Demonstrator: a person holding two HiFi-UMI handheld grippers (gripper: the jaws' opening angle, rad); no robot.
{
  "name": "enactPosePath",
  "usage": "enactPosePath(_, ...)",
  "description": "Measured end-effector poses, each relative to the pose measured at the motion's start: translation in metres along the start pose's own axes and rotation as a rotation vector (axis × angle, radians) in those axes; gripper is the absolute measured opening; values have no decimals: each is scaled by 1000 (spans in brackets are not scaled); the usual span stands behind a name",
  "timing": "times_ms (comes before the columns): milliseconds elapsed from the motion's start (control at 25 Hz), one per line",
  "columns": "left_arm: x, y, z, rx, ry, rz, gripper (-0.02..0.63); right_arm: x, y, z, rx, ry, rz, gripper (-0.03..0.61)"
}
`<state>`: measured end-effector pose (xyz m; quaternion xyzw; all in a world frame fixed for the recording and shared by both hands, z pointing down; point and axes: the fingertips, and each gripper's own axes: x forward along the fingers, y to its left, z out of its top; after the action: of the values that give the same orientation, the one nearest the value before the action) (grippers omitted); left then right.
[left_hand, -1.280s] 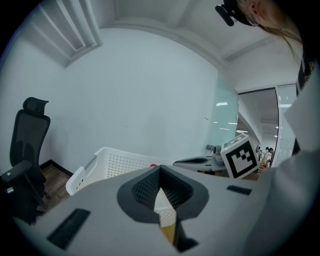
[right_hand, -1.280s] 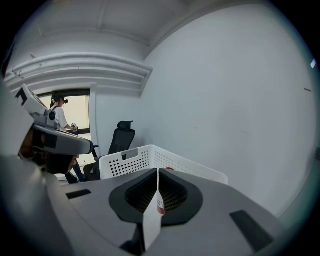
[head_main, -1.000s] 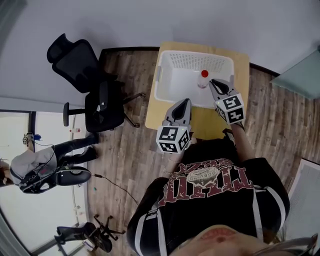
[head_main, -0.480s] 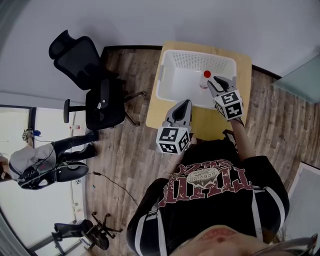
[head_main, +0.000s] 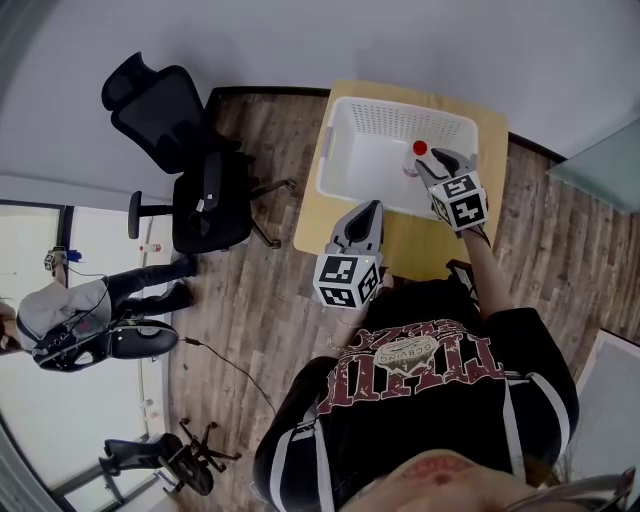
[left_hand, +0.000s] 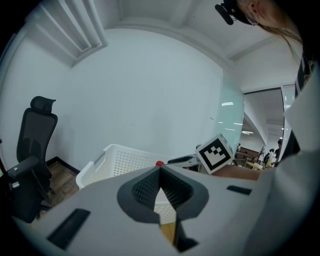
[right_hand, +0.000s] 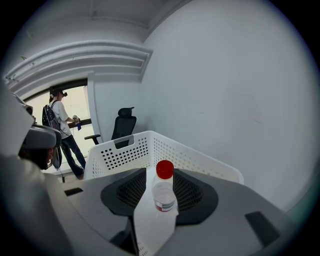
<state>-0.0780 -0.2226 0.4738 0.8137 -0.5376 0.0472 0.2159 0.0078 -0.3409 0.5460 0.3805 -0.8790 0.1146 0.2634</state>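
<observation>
Red-capped bottle (right_hand: 164, 189) between my right tongs (right_hand: 163, 174), spread wide, near white basket (head_main: 345, 150) right wall; bare basket floor frame-left. Left tongs (left_hand: 160, 171) pressed together, empty, over bench (head_main: 425, 240) near edge.

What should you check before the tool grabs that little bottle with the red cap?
1. Right tool jaws apart: ok.
2. Bottle lined up between those jaws: ok.
3. Bottle upright, red cap on: ok.
4. Left tool shut and outside the white basket: ok.
5. Right tool clear of the basket wall: cannot tell.
</observation>
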Motion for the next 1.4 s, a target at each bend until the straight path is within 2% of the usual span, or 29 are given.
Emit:
enactPosePath(600,-2,2,-2,-19,-2,11,48,20,-9,-2,-68,110,13,215)
enactPosePath(1400,-28,19,-14,-57,-10,101,48,50,-7,-14,-96,147,36,224)
